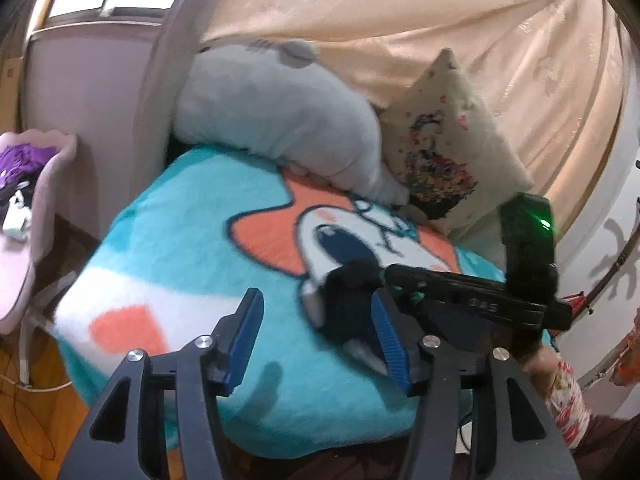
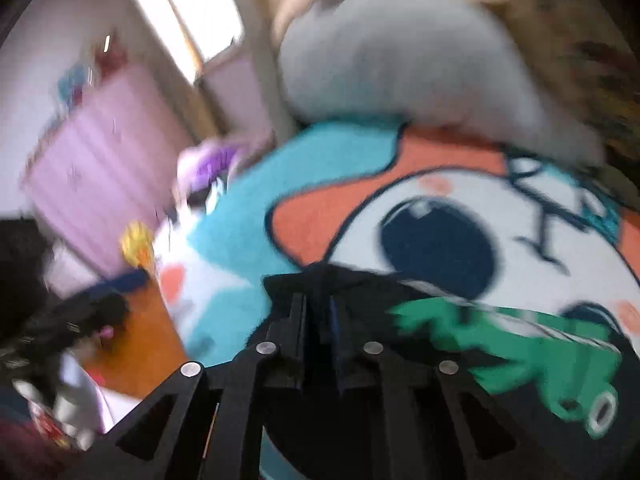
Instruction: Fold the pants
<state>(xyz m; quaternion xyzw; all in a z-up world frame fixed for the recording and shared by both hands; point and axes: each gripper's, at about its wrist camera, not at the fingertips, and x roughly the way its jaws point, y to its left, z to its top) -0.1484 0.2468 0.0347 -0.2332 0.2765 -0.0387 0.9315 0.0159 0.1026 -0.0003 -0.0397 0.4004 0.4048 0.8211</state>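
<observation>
over the turquoise cartoon blanket [image 1: 192,240], your left gripper [image 1: 316,340] hangs with its blue-padded fingers [image 1: 244,336] spread wide and nothing between them. ahead of it and to its right, your right gripper [image 1: 360,300] shows in the left wrist view as a dark body with a green indicator lit, and black fabric bunches at its tip. in the right wrist view, your right gripper [image 2: 318,320] has its fingers pressed together on a fold of the black pants [image 2: 360,292]. the pants carry a green printed figure [image 2: 520,352] and spread to the right of the fingers, over the blanket [image 2: 248,208]. this view is motion-blurred, so the grip appears firm, but the depth of fabric between the pads cannot be confirmed. behind the blanket, a grey plush pillow [image 1: 276,120] leans against a beige curtain [image 1: 440,20], with a patterned cushion [image 1: 444,148] touching its right side. at the left edge stands a pink chair [image 1: 24,216] holding purple clothing [image 1: 24,160].
</observation>
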